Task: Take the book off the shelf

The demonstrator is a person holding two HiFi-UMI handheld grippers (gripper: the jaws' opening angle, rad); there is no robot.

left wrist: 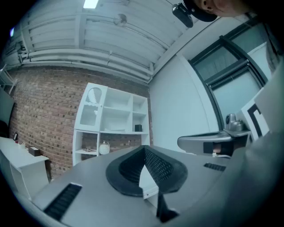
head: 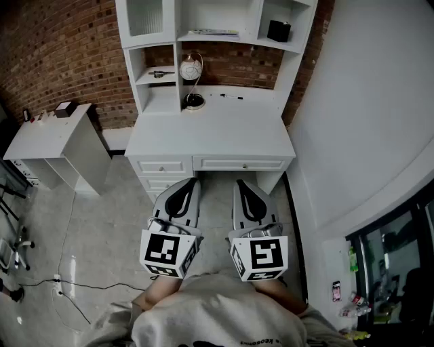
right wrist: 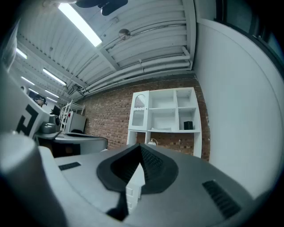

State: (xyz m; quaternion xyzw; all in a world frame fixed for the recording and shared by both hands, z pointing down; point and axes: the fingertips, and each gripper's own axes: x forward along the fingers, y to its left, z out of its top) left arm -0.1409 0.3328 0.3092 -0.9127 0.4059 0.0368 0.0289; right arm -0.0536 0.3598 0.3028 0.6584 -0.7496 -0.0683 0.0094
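Up on the white hutch shelf, the thin pale book lies flat, well away from me. My left gripper and right gripper are closed tight and empty. They are held level by my body, since I judge the reach not begun.

Thin book (lying flat) in upper middle compartment of white shelf

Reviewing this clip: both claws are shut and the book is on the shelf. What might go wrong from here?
1. The book lies flat on a high shelf; a shut left claw or right claw would likely push it deeper rather than grip it.
2. Reaching over the desk, an arm might knock the round ornament below that shelf.
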